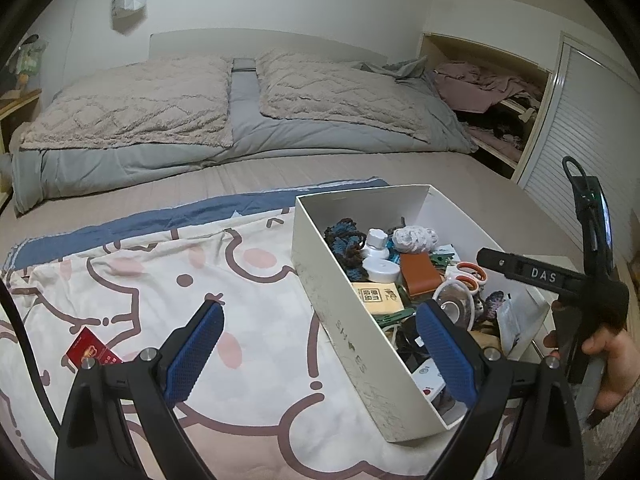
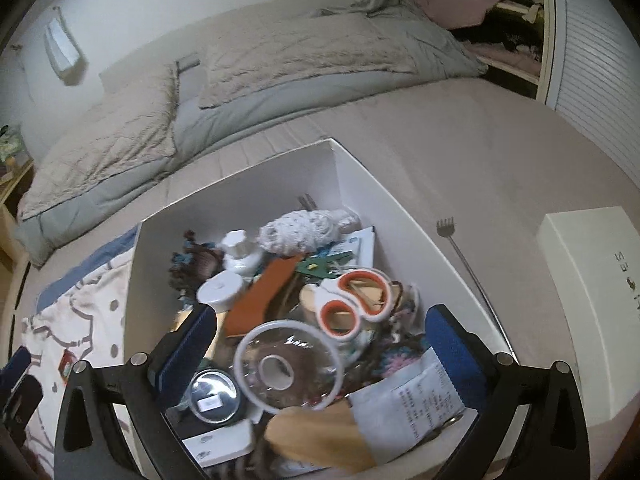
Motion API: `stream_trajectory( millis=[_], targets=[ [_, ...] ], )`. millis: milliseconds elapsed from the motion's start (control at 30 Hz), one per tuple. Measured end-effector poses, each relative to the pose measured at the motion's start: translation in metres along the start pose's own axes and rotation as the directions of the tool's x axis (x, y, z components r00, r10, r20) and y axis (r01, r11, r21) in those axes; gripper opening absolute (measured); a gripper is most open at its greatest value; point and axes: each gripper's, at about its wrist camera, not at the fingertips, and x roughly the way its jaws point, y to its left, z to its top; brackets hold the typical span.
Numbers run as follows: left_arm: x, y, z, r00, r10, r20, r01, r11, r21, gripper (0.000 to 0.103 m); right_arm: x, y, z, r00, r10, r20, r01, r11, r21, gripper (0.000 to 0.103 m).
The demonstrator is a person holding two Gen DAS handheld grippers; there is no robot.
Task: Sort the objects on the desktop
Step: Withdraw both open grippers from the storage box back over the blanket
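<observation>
Nearest us in the right wrist view, our right gripper (image 2: 320, 356) hangs over the open shoe box (image 2: 160, 264) with its blue pads spread wide and nothing pressed between them. Directly between the pads lies a clear tape roll (image 2: 286, 366) with a white rim, tilted on the heap. We judge it light, stiff and somewhat slippery, so the safest hold looks to be across its outer rim, or one finger through the core.

Just behind it sit orange-handled scissors (image 2: 352, 304), hard and easy to pinch at the loops. Around them the box also holds a brown leather pouch (image 2: 260, 300), a white round case (image 2: 222, 290), a small white bottle (image 2: 240, 254), a soft crocheted white bundle (image 2: 300, 232) and dark yarn (image 2: 192, 268); a paper receipt (image 2: 408, 408) lies at the near edge.

Our left gripper (image 1: 320, 352) is also wide open and empty, above the cartoon-print blanket (image 1: 160, 280) beside the box, near a red card (image 1: 90, 350).

Beyond the box a metal back scratcher (image 2: 460, 256) lies on the bed, and the box lid (image 2: 580, 280) rests well apart.
</observation>
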Motion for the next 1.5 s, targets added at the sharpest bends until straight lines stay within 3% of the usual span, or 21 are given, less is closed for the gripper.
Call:
stream_trajectory(
  millis=[433,833,1200,1500],
  targets=[
    [-0.015,-0.006,0.002,0.999,0.013,0.031,-0.013,1.000,-0.005,0.098,-0.027,0.012,-0.022,0.993,-0.017,0.117,0.027,0.996,-0.083,0.103],
    [-0.026,-0.005,0.000,0.997,0.052,0.066,-0.051,0.999,-0.017,0.098,-0.051,0.035,-0.039,0.974,0.047,0.220,-0.001,0.979,-0.206,0.103],
    [-0.039,0.014,-0.003,0.989,0.119,0.093,-0.116,0.993,-0.035,0.098,-0.061,0.056,-0.045,0.965,0.101,0.241,-0.037,0.967,-0.254,0.103],
    [-0.055,0.037,-0.007,0.972,0.201,0.123,-0.195,0.979,-0.056,0.098,-0.067,0.077,-0.050,0.961,0.133,0.243,-0.064,0.960,-0.272,0.103]
  ],
)
